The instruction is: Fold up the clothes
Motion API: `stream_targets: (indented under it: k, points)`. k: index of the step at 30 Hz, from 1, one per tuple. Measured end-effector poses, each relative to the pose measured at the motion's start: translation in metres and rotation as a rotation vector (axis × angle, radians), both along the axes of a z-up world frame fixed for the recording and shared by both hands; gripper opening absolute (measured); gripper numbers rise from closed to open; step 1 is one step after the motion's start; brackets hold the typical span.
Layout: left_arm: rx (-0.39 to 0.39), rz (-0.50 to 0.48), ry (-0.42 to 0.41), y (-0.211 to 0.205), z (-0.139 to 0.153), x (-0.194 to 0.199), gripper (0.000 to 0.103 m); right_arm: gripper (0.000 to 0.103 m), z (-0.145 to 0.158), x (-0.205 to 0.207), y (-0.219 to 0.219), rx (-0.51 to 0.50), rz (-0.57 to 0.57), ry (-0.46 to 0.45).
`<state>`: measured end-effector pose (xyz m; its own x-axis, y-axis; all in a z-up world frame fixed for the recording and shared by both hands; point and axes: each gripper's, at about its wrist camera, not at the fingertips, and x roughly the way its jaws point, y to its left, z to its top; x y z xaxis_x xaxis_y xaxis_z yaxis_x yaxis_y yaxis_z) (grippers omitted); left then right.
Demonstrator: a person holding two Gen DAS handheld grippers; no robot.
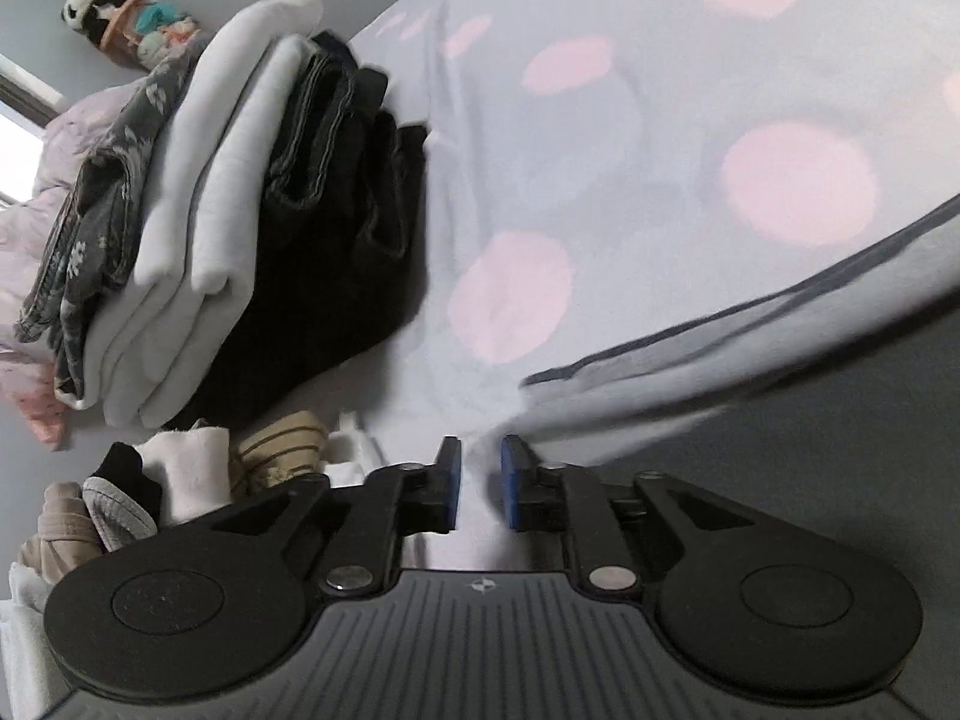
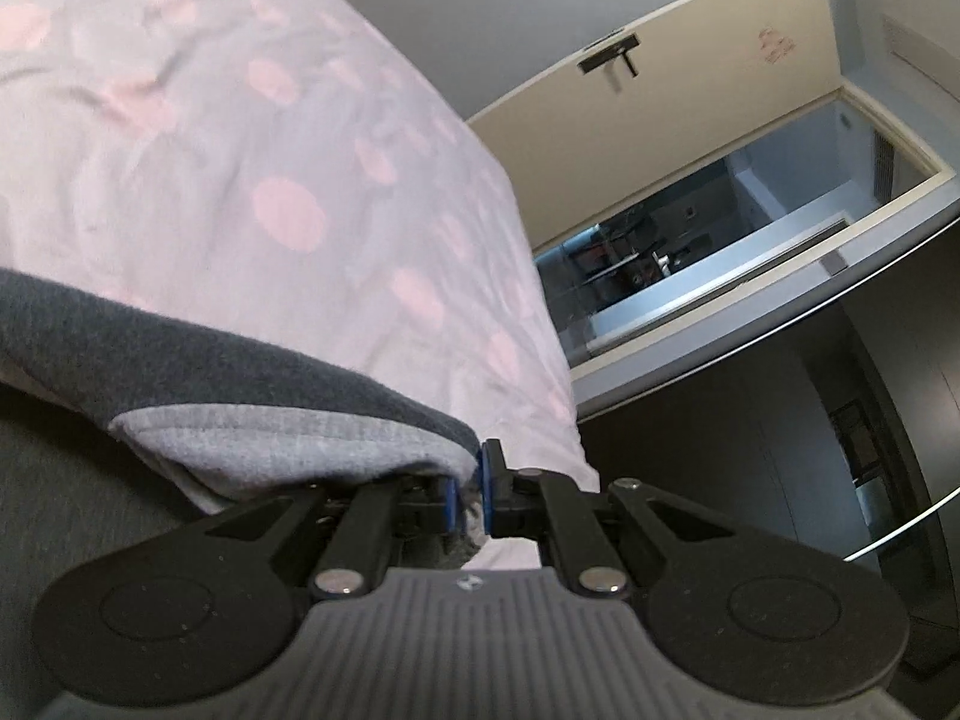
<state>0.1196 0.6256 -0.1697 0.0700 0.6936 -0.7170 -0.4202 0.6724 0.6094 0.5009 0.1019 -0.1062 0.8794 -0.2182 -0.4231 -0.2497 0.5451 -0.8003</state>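
We are adding to a folded stack [image 1: 240, 228] on the spotted bed [image 1: 660, 90]: right gripper [image 2: 467, 495] pinching the grey garment [image 2: 270, 438], left gripper [image 1: 481, 483] slightly parted, empty.

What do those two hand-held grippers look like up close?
Both match. The left hand-held gripper and right hand-held gripper have a ribbed grey body, two black disc-shaped arms with silver rivets, black fingers with blue pads, and a small round emblem. No cables show.

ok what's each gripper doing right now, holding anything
left gripper: open, nothing between its pads.
right gripper: shut on the grey garment.
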Motion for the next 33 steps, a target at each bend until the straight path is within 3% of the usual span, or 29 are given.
stream_targets:
  k: [2,3,7,13,16,20,25,31,33]
  points:
    - [0.026,0.033,-0.014,0.005,-0.003,-0.004,0.022,0.024,-0.003,0.005,0.000,0.007,-0.023,0.011]
    - [0.010,0.060,-0.051,0.008,0.001,-0.010,0.023,0.035,-0.002,0.007,-0.002,0.019,-0.039,0.010]
    - [-0.009,0.131,-0.164,0.009,0.015,-0.030,0.030,0.047,0.013,0.011,-0.018,0.107,-0.100,-0.002]
    - [-0.051,0.082,-0.243,-0.032,0.035,-0.055,0.033,0.048,0.038,-0.026,-0.030,0.257,-0.097,-0.001]
    - [-0.086,0.038,-0.278,-0.062,0.040,-0.075,0.042,0.049,0.045,-0.063,-0.029,0.350,-0.050,0.062]
    - [-0.137,0.032,-0.312,-0.089,0.041,-0.104,0.047,0.050,0.040,-0.124,-0.027,0.394,0.020,0.162]
    - [-0.232,0.131,-0.451,-0.103,0.035,-0.147,0.063,0.050,0.041,-0.190,-0.024,0.502,0.041,0.317]
    - [-0.365,0.320,-0.700,-0.079,0.021,-0.172,0.070,0.052,0.052,-0.242,0.012,0.759,0.081,0.470]
    - [-0.397,0.362,-0.742,-0.072,0.014,-0.172,0.070,0.055,0.050,-0.262,0.030,0.835,0.115,0.491]
